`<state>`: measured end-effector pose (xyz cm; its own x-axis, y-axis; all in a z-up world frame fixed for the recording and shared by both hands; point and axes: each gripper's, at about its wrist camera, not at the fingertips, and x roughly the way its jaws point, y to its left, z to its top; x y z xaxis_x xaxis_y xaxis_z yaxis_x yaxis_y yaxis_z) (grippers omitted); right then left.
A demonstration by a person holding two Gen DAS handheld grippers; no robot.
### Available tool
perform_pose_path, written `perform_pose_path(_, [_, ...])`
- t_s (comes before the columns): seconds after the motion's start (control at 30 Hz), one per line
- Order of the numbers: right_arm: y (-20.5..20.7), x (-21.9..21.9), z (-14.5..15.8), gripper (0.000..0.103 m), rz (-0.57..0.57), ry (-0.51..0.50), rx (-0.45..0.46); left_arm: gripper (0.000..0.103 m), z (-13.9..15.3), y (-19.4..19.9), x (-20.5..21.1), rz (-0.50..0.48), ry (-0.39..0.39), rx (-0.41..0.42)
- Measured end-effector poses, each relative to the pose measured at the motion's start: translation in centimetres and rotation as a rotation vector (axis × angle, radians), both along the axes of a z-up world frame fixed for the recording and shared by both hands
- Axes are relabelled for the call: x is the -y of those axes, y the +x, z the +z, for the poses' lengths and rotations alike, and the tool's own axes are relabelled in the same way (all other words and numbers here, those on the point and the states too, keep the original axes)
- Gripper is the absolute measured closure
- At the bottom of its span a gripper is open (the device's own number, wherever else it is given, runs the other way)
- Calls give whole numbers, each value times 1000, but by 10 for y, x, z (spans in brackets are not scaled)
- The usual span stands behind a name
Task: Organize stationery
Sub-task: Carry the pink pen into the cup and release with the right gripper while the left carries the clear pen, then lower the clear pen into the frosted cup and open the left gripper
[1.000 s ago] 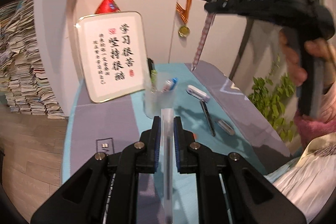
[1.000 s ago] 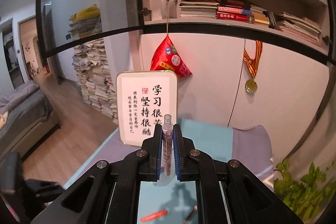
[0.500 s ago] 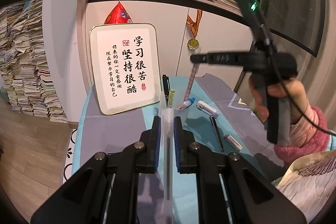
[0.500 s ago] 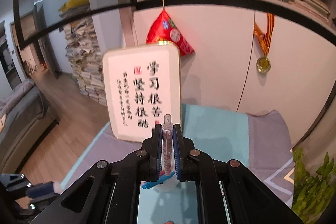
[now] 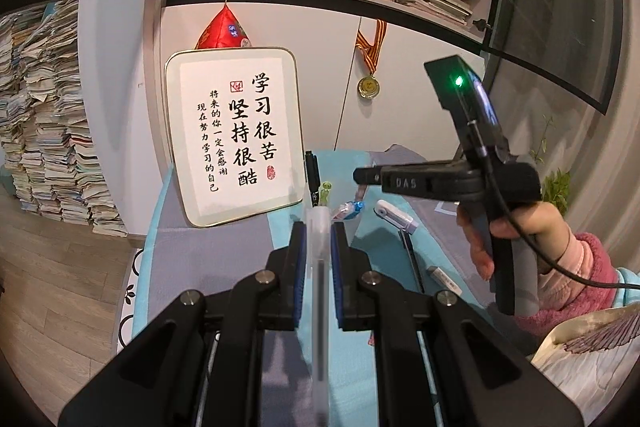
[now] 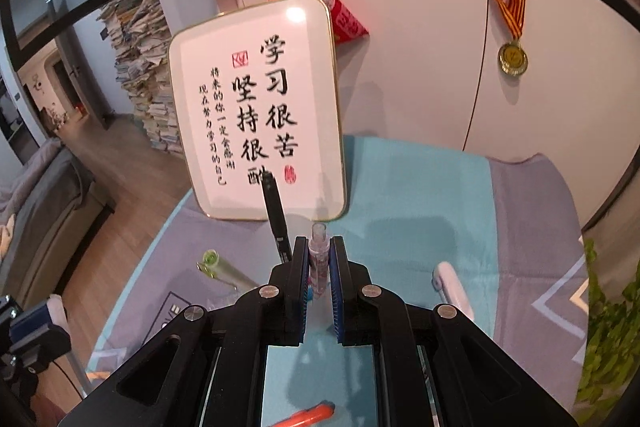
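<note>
The left gripper (image 5: 318, 251) is clamped on a clear pen (image 5: 319, 267): a frosted, see-through barrel with a dark ink core down its middle. Its long axis runs along the fingers, one end poking past the tips toward the framed sign (image 5: 236, 141), the other blurring out at the bottom edge of the view. It sits squarely between the blue pads (image 5: 299, 267), pressed on both sides.

The right gripper (image 6: 319, 259) is clamped on a pink pen (image 6: 319, 263), a slim clear barrel with a pink speckled pattern and a small clear end cap. It too lies along the fingers, its capped end just beyond the tips, pointing toward the sign (image 6: 256, 115). In the left view the right gripper (image 5: 360, 175) hangs over the table (image 5: 224, 247), held by a hand (image 5: 516, 223), and a short pinkish stretch shows under its tip, probably that same pen.

Just ahead of the right fingers a black marker (image 6: 276, 215) stands tilted beside a green pen (image 6: 224, 269), above the left gripper's tip in its own view; the holder itself is hard to make out. A white pen (image 6: 452, 287) lies on the teal cloth to the right, an orange one (image 6: 312, 415) nearer the camera.
</note>
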<state>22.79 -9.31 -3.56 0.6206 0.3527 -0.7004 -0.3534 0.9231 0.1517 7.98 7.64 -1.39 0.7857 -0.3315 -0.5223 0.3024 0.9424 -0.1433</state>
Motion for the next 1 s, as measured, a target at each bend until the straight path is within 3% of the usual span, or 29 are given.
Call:
perform_pose_path(0.37, [-25, 17, -2, 91, 8, 54, -62, 93, 16, 17, 10, 12, -6, 35])
perform_pose_path(0.77, [-82, 58, -21, 90, -5, -13, -65, 93, 67, 87, 49, 60, -53, 180])
perform_pose_path(1.0, [-91, 79, -27, 90, -35, 8, -76, 93, 54, 126, 71, 136, -11, 231])
